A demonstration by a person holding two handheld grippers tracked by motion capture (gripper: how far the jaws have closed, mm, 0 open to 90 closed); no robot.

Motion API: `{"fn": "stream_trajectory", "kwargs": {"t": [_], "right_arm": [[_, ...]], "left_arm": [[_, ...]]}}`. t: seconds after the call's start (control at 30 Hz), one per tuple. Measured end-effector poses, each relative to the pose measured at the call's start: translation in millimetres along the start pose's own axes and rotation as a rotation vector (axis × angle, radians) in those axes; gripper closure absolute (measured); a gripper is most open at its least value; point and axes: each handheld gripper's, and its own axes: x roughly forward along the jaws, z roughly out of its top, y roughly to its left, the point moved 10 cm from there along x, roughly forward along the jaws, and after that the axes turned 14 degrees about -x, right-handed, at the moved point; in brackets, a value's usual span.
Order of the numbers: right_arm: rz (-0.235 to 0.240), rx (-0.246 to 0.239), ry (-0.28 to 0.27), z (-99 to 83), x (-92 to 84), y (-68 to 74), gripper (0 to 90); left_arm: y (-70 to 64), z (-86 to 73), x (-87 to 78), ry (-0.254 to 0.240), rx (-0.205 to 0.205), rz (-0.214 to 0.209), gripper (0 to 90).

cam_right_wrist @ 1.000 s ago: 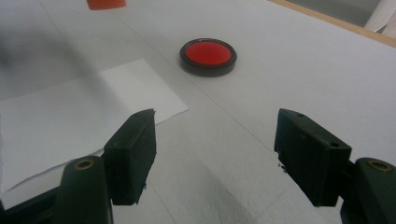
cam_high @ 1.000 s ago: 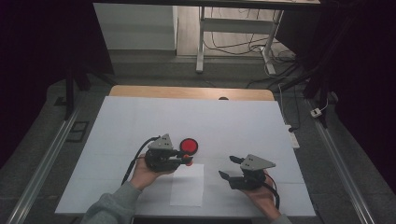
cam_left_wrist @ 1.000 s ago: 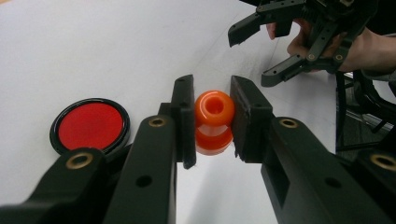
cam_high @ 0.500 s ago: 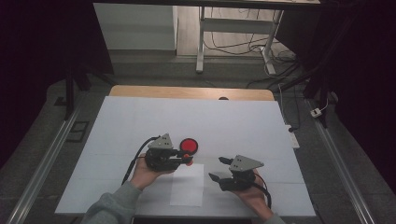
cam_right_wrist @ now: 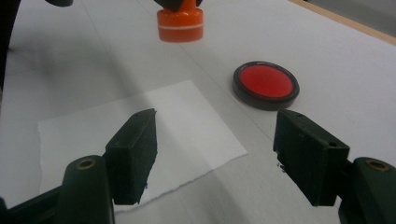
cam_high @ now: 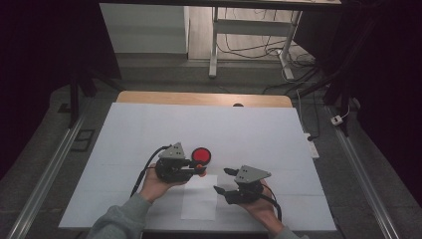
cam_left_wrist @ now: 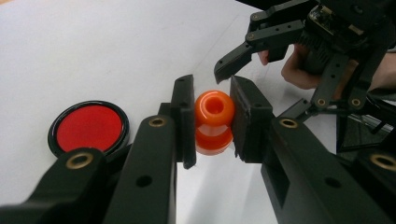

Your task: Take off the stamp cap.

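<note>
The left gripper [cam_high: 196,169] is clamped on a small orange spool-shaped piece [cam_left_wrist: 214,121], its two black jaws pressing the narrow waist from either side; in the left gripper view the piece shows a rounded hollow end facing the camera and a wider flange below it. In the right gripper view the same orange piece [cam_right_wrist: 180,22] hangs at the top edge, with a pale ring around its lower rim, and it appears to be held just above the table rather than resting on it, though the angle makes that hard to judge. Just beside it on the white table [cam_high: 259,134] lies a red disc with a black rim [cam_high: 201,155], flat and apart from the orange piece. The right gripper [cam_high: 222,180] has its jaws spread wide with nothing between them; they have only narrowed a shade. In its own view the jaws straddle the near corner of a white paper sheet [cam_right_wrist: 135,135] that lies flat on the table, with the red disc beyond the sheet's far edge. In the high view the paper sits between the two hands, the left hand [cam_high: 158,184] at its upper left and the right hand [cam_high: 256,204] at its right, and the right gripper's tips point toward the left gripper.
</note>
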Motion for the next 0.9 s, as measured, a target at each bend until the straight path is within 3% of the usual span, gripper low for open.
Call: {"fn": "stream_trajectory", "kwargs": {"t": [0.27,0.9], "right_arm": [[0.022,-0.014,-0.006,8.0,13.2,6.6,30.3],[0.026,-0.02,-0.019,18.0,21.4,8.0,30.8]], "left_arm": [[-0.3,-0.1,-0.6,0.0,0.002,-0.001,72.5],[-0.6,-1.6,1.8,0.009,0.002,-0.002,72.5]]}}
